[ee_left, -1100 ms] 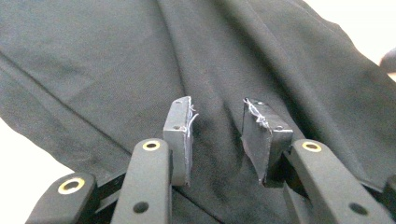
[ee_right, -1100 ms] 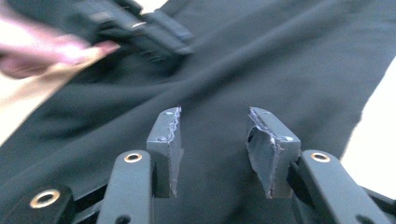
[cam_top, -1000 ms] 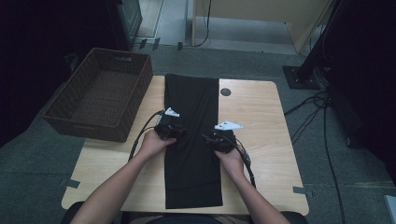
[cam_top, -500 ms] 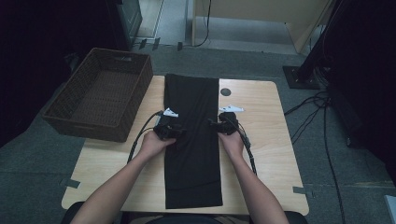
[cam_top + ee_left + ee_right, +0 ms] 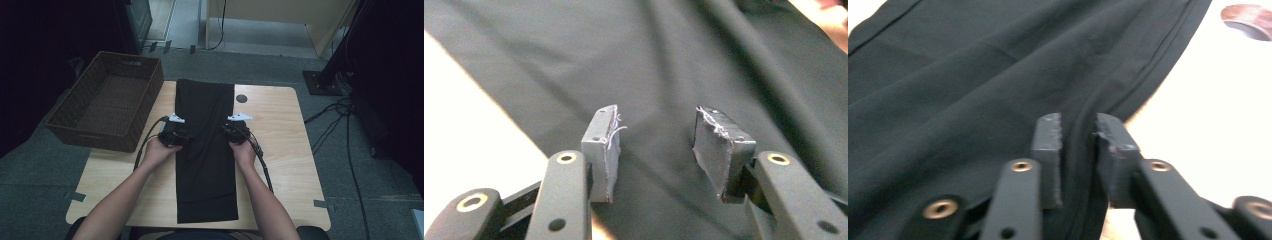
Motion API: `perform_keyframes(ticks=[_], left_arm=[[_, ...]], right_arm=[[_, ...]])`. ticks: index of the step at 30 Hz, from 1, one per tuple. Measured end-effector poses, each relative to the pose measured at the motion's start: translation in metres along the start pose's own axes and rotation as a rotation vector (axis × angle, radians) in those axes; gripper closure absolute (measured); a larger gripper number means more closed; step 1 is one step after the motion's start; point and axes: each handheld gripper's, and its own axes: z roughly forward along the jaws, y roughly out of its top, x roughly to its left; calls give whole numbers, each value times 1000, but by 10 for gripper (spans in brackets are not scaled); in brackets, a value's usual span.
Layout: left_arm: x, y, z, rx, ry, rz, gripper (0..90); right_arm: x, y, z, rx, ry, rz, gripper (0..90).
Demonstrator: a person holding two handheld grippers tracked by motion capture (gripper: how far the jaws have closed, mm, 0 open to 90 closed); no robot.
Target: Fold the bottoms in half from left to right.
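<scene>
Cloth (image 5: 206, 150): black, folded into a long strip, flat on the table (image 5: 285, 130), lengthwise away from the person.

Left gripper (image 5: 172, 134): at the cloth's left edge, about mid-length. In the left gripper view (image 5: 656, 150) the jaws stand wide apart, nothing between them; cloth lies beneath and ahead of both pads, bare tabletop to the left of the left jaw. Place unchanged from half a second ago.

Right gripper (image 5: 235, 131): at the cloth's right edge, level with the left one. A second ago it sat lower and nearer the person; half a second ago farther up and just outside the edge; now it has come back onto the edge. In the right gripper view (image 5: 1079, 145) the jaws are nearly closed, a narrow gap left, with the cloth's edge fold running between the pads; whether they press it, cannot tell.

Basket (image 5: 107, 107): brown wicker, left of the left gripper, overhanging the table's corner.
</scene>
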Motion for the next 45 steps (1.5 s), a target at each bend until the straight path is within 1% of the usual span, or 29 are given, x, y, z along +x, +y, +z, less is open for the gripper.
perform_keyframes(ticks=[2, 3, 6, 9, 10, 13, 14, 16, 17, 19, 20, 21, 22, 24, 25, 26, 28, 29, 30, 31, 33, 34, 36, 37, 38, 40, 42, 44, 45], left_arm=[[13, 3, -5, -27, -2, -75, 524], [19, 6, -7, -30, 11, -102, 509], [28, 10, -5, -18, 54, -139, 453], [34, 12, -1, -11, 47, -176, 435], [35, 12, 1, -8, 51, -180, 432], [35, 13, 7, 23, 65, -174, 418], [36, 13, 8, 15, 68, -167, 412], [35, 14, 10, 1, 60, -186, 413], [35, 14, 11, -1, 56, -186, 420], [32, 14, 12, -3, 61, -173, 452], [31, 14, 13, -4, 58, -172, 490], [30, 14, 14, 0, 44, -170, 573], [29, 14, 15, 1, 41, -167, 638], [28, 14, 16, 23, 21, -164, 839], [28, 13, 15, 27, 20, -161, 900], [28, 13, 14, 29, 6, -166, 900], [26, 13, 10, 37, -20, -155, 900], [24, 12, 5, 28, -37, -150, 900], [21, 10, 0, 16, -50, -144, 900], [18, 7, -5, 1, -63, -140, 900], [13, 2, -14, 4, -83, -125, 900], [10, -2, -16, 5, -92, -124, 900], [4, -9, -21, 16, -103, -121, 900], [1, -12, -22, 19, -102, -119, 900], [-2, -16, -24, 24, -103, -116, 900], [-6, -23, -28, 29, -109, -124, 900], [-10, -29, -32, 36, -109, -121, 900], [-15, -35, -35, 48, -103, -108, 900], [-18, -39, -38, 49, -107, -109, 900]], right_arm=[[0, 0, 0, -2, 11, -10, 794], [0, 0, 0, -2, 18, -9, 815], [0, 0, 0, 2, 31, 2, 835], [-2, 0, 0, 0, 42, 14, 840], [-3, 0, 0, 2, 45, 16, 841], [-3, 0, 0, 1, 43, 16, 841], [-3, 0, 0, 2, 45, 16, 841], [-3, 0, 0, 1, 45, 17, 841], [-3, 0, 0, 2, 44, 18, 841], [-3, 0, 0, 3, 45, 16, 841], [-3, 0, 0, 1, 43, 14, 841], [-3, 0, 0, 1, 43, 12, 848], [-3, 0, 0, 2, 45, 11, 860], [-3, 0, -1, 2, 50, 8, 875], [-3, 0, -1, 6, 50, 13, 882], [-3, 0, -3, 16, 52, 18, 885], [-3, 0, -7, 41, 53, 4, 889], [-3, -1, -10, 56, 61, -5, 889], [-4, -3, -14, 61, 70, -13, 890], [-5, -5, -19, 60, 80, -9, 890], [-6, -11, -29, 56, 103, -1, 890], [-5, -15, -33, 60, 113, -7, 890], [1, -23, -42, 71, 127, -31, 890], [2, -26, -45, 74, 129, -35, 890], [5, -29, -50, 73, 136, -22, 890], [8, -34, -58, 69, 150, -21, 889], [12, -40, -65, 71, 159, -32, 889], [16, -46, -71, 77, 173, -25, 889], [18, -49, -73, 79, 177, -24, 889]])
